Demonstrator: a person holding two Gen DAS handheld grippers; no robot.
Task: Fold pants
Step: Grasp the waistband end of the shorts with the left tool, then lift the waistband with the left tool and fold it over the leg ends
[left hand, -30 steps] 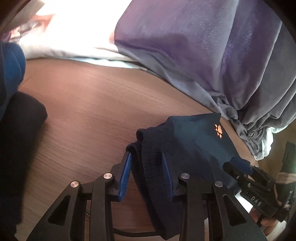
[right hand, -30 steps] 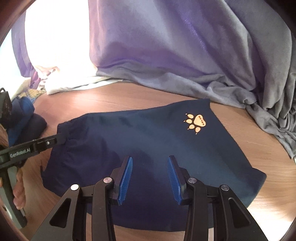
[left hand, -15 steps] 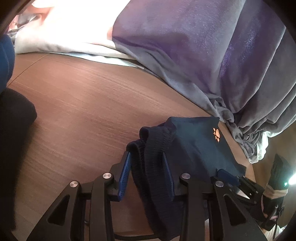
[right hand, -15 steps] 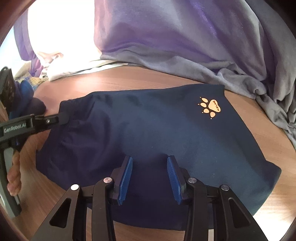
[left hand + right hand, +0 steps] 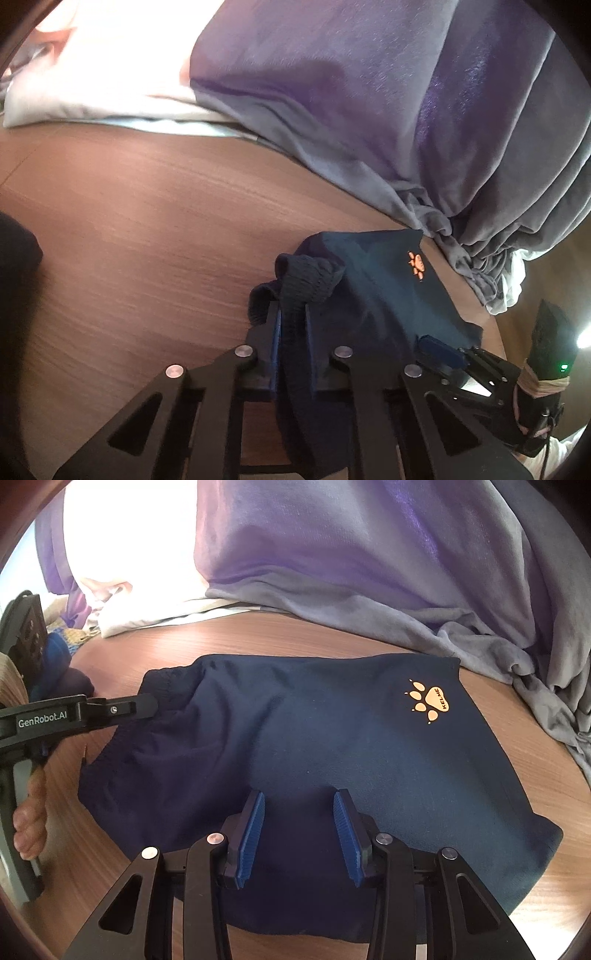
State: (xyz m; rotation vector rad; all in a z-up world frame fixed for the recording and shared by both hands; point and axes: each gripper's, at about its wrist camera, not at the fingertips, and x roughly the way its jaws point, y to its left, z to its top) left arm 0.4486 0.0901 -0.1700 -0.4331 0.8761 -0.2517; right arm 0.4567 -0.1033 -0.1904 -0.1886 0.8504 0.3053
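Observation:
Navy pants point(image 5: 314, 738) with an orange paw logo point(image 5: 428, 701) lie flat on the wooden table point(image 5: 295, 635); they also show in the left wrist view point(image 5: 388, 295). My left gripper point(image 5: 291, 321) is shut on the ribbed waistband point(image 5: 306, 273) at the pants' left end; it also shows in the right wrist view point(image 5: 147, 703). My right gripper point(image 5: 298, 812) is open, its blue pads low over the pants' near edge. It shows in the left wrist view point(image 5: 439, 347) at the pants' far side.
A purple-grey cloth point(image 5: 369, 561) is heaped along the table's back and right. White fabric point(image 5: 147, 616) lies at the back left. A dark blue garment point(image 5: 55, 664) sits at the left, seen as a dark shape in the left wrist view point(image 5: 14, 258).
My left gripper has closed on the waistband. My right gripper has moved forward over the pants, still open.

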